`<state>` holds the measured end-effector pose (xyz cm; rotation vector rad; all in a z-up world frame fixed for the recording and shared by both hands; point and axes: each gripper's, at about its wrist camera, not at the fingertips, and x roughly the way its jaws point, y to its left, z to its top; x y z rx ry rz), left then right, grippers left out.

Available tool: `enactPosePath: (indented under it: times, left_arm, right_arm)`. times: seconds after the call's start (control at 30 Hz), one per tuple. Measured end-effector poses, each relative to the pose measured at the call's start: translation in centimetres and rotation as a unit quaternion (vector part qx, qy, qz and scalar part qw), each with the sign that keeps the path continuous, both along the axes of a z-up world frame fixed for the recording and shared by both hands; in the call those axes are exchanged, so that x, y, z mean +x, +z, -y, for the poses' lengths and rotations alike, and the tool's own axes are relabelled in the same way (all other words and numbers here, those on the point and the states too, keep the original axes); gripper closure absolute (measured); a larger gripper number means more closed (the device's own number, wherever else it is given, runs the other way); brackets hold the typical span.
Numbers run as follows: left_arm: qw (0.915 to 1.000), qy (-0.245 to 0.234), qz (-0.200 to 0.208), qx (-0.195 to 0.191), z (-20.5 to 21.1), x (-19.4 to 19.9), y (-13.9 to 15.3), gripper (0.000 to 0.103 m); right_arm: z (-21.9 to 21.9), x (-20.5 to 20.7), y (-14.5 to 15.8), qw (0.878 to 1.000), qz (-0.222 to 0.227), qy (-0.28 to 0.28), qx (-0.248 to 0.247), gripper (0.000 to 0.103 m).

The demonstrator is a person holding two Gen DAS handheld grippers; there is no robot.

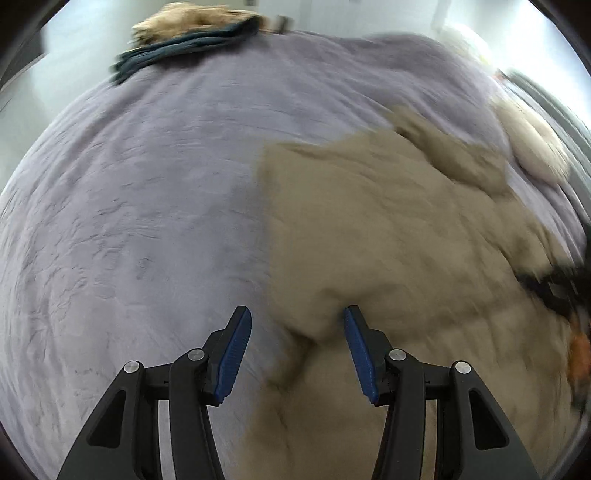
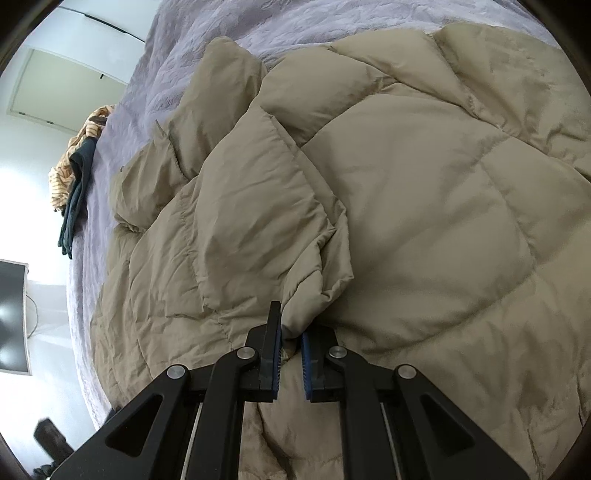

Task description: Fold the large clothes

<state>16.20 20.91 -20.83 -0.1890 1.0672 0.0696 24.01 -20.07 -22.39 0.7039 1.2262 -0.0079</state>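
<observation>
A large tan quilted puffer garment point(image 2: 406, 206) lies spread on a lilac bed cover point(image 2: 192, 44). My right gripper point(image 2: 291, 336) is shut on a bunched fold of the tan garment, with cloth pinched between its blue pads. In the blurred left wrist view the same tan garment point(image 1: 388, 229) covers the right half of the bed cover point(image 1: 129, 203). My left gripper point(image 1: 297, 319) is open, its jaws wide apart, over the garment's left edge, with a corner of cloth between the fingers. The right fingertip point(image 1: 352, 321) touches the cloth.
A pile of dark teal and striped tan clothes point(image 1: 192, 33) sits at the bed's far edge, also in the right wrist view point(image 2: 74, 177). A pale pillow-like shape point(image 1: 532, 144) lies at the right. A dark screen point(image 2: 13, 317) stands beside the bed.
</observation>
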Motion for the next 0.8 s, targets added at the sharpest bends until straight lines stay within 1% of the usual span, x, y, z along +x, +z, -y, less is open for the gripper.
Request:
enactPosePath:
  times: [0.07, 0.1, 0.17, 0.23, 0.27, 0.33, 0.43, 0.5, 0.57, 0.6, 0.67, 0.7, 0.73, 0.77, 0.8]
  left_arm:
    - [0.9995, 0.031, 0.000, 0.006, -1.9, 0.3, -0.5, 0.049]
    - [0.9987, 0.049, -0.007, 0.016, -3.0, 0.4, -0.7, 0.049]
    - [0.9969, 0.067, -0.022, 0.036, -4.2, 0.1, -1.0, 0.049]
    - [0.9957, 0.078, -0.035, 0.034, -5.4, -0.7, -1.0, 0.049]
    - [0.9961, 0.079, -0.032, 0.022, -5.9, -1.3, -0.5, 0.049]
    - [0.9975, 0.065, -0.021, 0.017, -5.6, -1.8, 0.5, 0.049]
    - [0.9992, 0.023, -0.006, 0.032, -3.4, -1.5, 1.9, 0.049]
    - [0.9996, 0.005, 0.010, 0.024, -1.7, -1.0, 2.7, 0.049]
    - [0.9997, -0.003, 0.024, 0.009, -0.3, -0.2, 3.0, 0.049]
    - [0.9996, -0.006, 0.028, 0.002, 0.4, 0.5, 2.8, 0.049]
    - [0.9997, -0.008, 0.023, 0.004, 1.4, 2.1, 2.2, 0.049]
    - [0.9997, -0.011, 0.020, 0.009, 1.8, 2.4, 1.9, 0.049]
    - [0.9995, -0.013, 0.012, 0.025, 2.4, 3.0, 0.9, 0.049]
    - [0.9992, -0.011, 0.002, 0.038, 2.7, 3.3, 0.3, 0.049]
    - [0.9991, -0.009, -0.006, 0.042, 2.9, 3.2, -0.2, 0.049]
  right_arm:
    - [-0.1, -0.2, 0.0, 1.000, 0.004, 0.000, -0.001, 0.094]
    - [-0.1, -0.2, -0.1, 1.000, 0.005, 0.001, -0.002, 0.094]
    - [-0.1, -0.2, -0.2, 1.000, 0.006, 0.000, -0.003, 0.094]
    - [-0.1, -0.2, -0.1, 1.000, 0.006, 0.001, -0.001, 0.094]
    - [-0.1, -0.3, 0.1, 1.000, 0.005, 0.005, 0.000, 0.093]
    - [0.1, -0.7, 0.6, 1.000, 0.006, 0.015, -0.004, 0.092]
    - [0.4, -1.4, 1.9, 1.000, 0.009, 0.020, -0.015, 0.087]
    - [0.9, -2.3, 3.2, 0.999, 0.019, 0.008, -0.037, 0.086]
    - [1.5, -3.1, 4.5, 0.997, 0.037, -0.005, -0.061, 0.086]
    - [1.8, -3.3, 5.2, 0.996, 0.052, -0.010, -0.074, 0.086]
    - [1.9, -2.9, 5.9, 0.993, 0.069, -0.002, -0.090, 0.086]
    - [1.9, -2.5, 6.0, 0.993, 0.070, 0.007, -0.093, 0.086]
    - [1.8, -1.9, 5.7, 0.993, 0.068, 0.018, -0.092, 0.086]
    - [1.7, -1.3, 5.1, 0.993, 0.062, 0.026, -0.093, 0.086]
    - [1.6, -1.0, 4.6, 0.993, 0.054, 0.032, -0.096, 0.086]
